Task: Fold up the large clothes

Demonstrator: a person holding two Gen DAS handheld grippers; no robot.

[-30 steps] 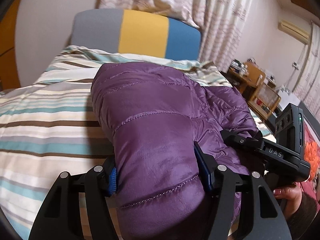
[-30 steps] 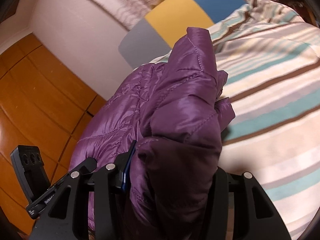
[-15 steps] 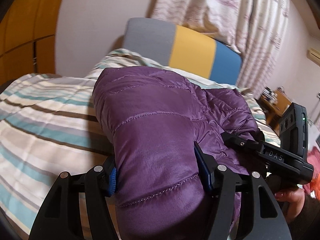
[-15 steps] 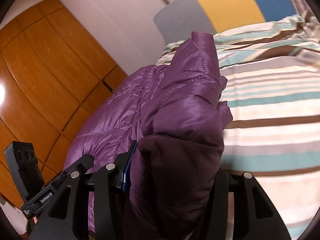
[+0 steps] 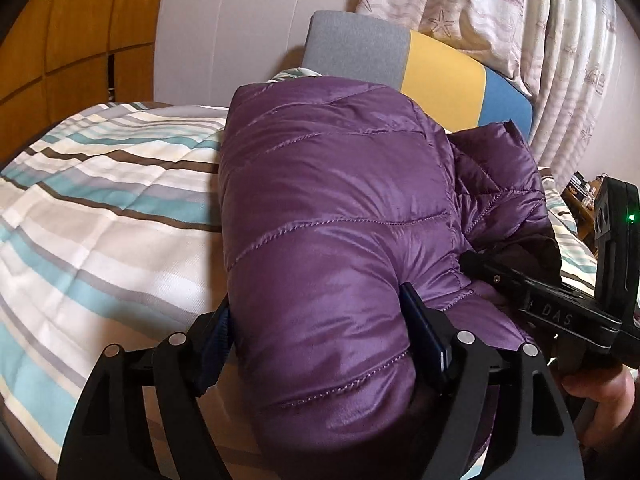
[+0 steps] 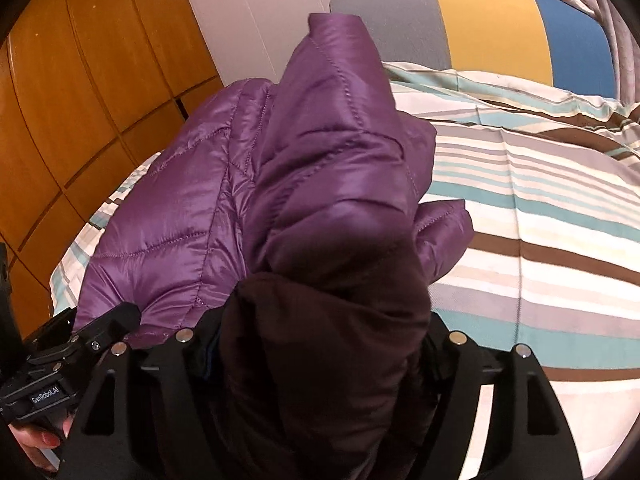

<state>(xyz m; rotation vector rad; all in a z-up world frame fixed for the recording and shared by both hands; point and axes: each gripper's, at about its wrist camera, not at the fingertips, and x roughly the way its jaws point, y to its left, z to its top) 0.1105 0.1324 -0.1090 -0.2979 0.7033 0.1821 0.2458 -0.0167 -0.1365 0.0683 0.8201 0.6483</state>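
Note:
A purple quilted puffer jacket (image 5: 332, 200) lies bunched in a thick fold on the striped bed cover (image 5: 100, 208). My left gripper (image 5: 316, 320) has the near end of the fold between its blue pads (image 5: 420, 332). Its jaws are opening, and the puffy fabric still fills the gap and bulges against both pads. My right gripper (image 6: 320, 340) has the other end of the jacket (image 6: 320, 140), where the dark lining (image 6: 328, 320) hangs over and hides its pads. Its jaws are opening too, with the fabric still packed between them.
A grey, yellow and blue headboard (image 5: 424, 68) stands at the far end of the bed, with patterned curtains (image 5: 500, 20) behind it. Orange wooden wall panels (image 6: 72, 100) run along the left. A hand (image 5: 600, 392) holds the other gripper at the right edge. Striped cover (image 6: 540, 220) lies bare to the right.
Both grippers have swung across the bed with the jacket and sunk a little; more wooden panelling shows now. Both pairs of jaws stand wider apart around the fabric than before.

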